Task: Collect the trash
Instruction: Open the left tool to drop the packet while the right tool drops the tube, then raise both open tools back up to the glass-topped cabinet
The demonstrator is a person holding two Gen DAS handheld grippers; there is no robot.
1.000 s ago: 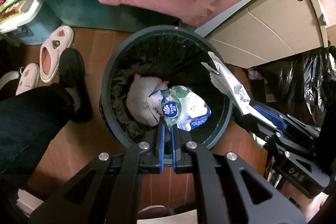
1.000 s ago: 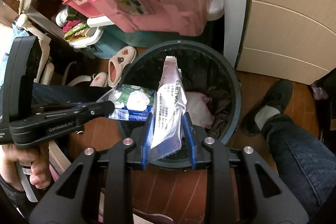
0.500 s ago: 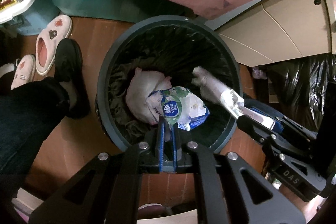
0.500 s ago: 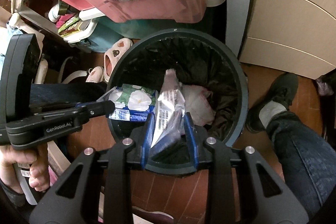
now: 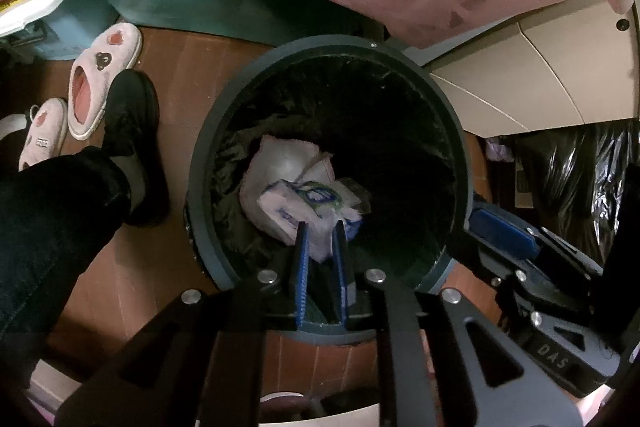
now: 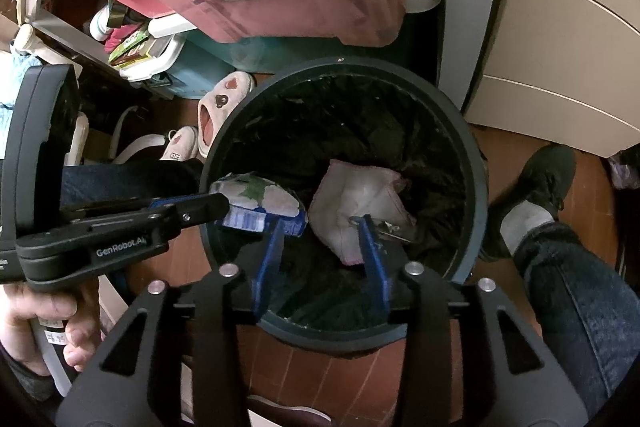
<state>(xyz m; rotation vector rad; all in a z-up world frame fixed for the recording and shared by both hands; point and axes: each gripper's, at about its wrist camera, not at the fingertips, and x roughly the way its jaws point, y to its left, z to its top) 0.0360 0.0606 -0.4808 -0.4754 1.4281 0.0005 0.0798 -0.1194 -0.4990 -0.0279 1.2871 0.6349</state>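
Both tongs over the trash bin

Left tongs, jaws just opening, barely parted with the green-white packet between them above the bin; right tongs just opening, wide apart, empty.

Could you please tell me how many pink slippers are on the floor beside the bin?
2. One slipper lies left of the bin, touching a black shoe; the other slipper lies further left, partly hidden by the person's leg.
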